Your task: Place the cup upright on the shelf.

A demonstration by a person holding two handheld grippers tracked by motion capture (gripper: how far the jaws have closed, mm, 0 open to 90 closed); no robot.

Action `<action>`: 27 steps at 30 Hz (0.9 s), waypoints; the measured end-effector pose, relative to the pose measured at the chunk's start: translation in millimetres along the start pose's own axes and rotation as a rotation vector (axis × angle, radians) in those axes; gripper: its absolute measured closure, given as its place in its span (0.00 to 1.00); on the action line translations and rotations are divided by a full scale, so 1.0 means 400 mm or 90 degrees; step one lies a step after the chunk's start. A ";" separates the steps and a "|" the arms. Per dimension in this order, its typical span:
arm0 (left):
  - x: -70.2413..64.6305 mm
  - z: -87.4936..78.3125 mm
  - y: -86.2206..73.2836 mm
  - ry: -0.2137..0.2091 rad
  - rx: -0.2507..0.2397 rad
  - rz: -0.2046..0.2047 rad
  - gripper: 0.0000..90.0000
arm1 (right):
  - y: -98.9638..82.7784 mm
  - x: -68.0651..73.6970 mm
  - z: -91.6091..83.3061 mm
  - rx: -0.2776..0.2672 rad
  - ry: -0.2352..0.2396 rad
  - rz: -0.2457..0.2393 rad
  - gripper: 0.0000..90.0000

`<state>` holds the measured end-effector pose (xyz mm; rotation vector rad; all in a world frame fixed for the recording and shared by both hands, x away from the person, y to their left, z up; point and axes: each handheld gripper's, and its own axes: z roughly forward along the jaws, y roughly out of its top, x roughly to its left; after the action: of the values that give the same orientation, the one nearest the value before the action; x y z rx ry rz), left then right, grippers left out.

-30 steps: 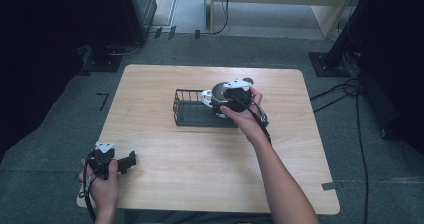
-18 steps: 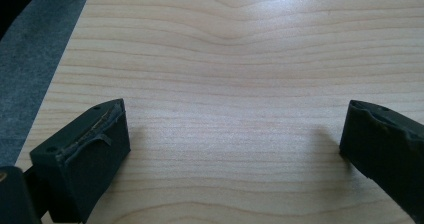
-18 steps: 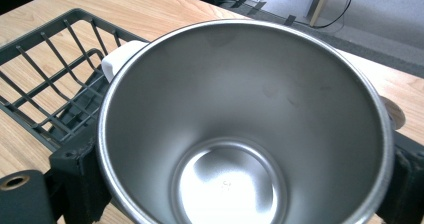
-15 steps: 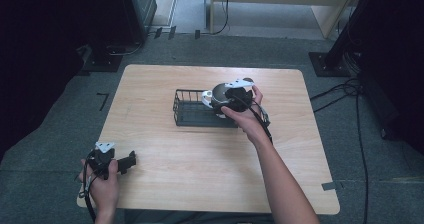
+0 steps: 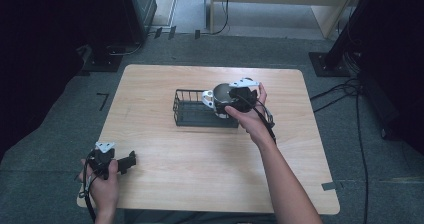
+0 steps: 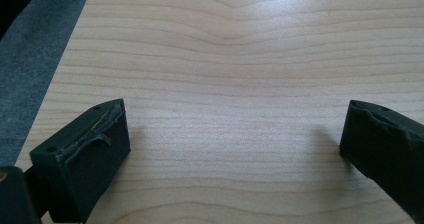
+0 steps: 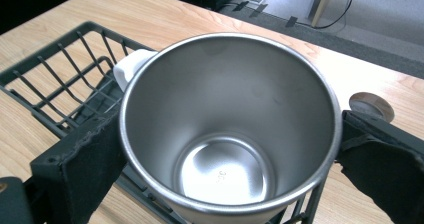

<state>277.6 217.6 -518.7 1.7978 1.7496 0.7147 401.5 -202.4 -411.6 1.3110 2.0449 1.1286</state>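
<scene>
A steel mug (image 5: 219,93) with a white handle (image 7: 131,66) hangs upright over the right end of a black wire rack (image 5: 192,115). My right gripper (image 5: 227,100) is shut on it. In the right gripper view the mug (image 7: 225,134) is empty, and each jaw presses on one side of its rim, with the rack (image 7: 60,84) below and to the left. My left gripper (image 5: 127,161) rests low over the table's near left corner. Its jaws stand wide apart with only bare wood between them (image 6: 235,149).
The wooden table (image 5: 200,159) has a round cable hole (image 7: 371,105) just beyond the mug. A dark cabinet (image 5: 135,4) stands on the floor behind the table's left side, and cables (image 5: 350,91) trail on the floor at the right.
</scene>
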 end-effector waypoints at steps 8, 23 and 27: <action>0.000 0.000 0.000 0.000 0.000 0.000 0.00 | 0.006 -0.015 -0.037 -0.017 -0.002 0.015 0.00; 0.000 0.000 0.000 0.000 0.000 0.000 0.00 | -0.034 -0.069 -0.110 -0.033 -0.019 0.039 0.00; 0.000 0.000 0.000 0.000 0.000 0.000 0.00 | -0.051 -0.087 -0.128 -0.035 -0.027 0.048 0.00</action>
<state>277.5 217.6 -518.6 1.7985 1.7495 0.7135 368.7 -258.0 -401.5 1.3833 1.9359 1.1712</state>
